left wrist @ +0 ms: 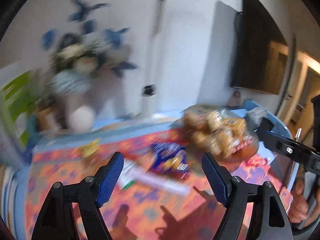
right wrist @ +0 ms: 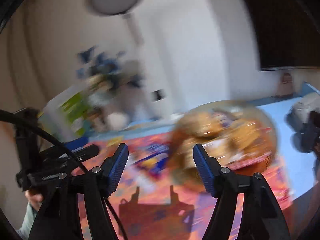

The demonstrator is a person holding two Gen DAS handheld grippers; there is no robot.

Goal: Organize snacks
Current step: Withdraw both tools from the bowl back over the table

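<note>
Heap of brown, golden-wrapped snacks piled in a round container toward the far right of the patterned orange cloth; individual pieces too blurred to identify. Blue and purple snack packet lying flat on the cloth, just left of the heap, barcode panel visible at its near corner. Long white packet lying flat, near the blue one on its near side, running diagonally. Small yellow packet lying flat farther left, well apart from the heap.
</note>
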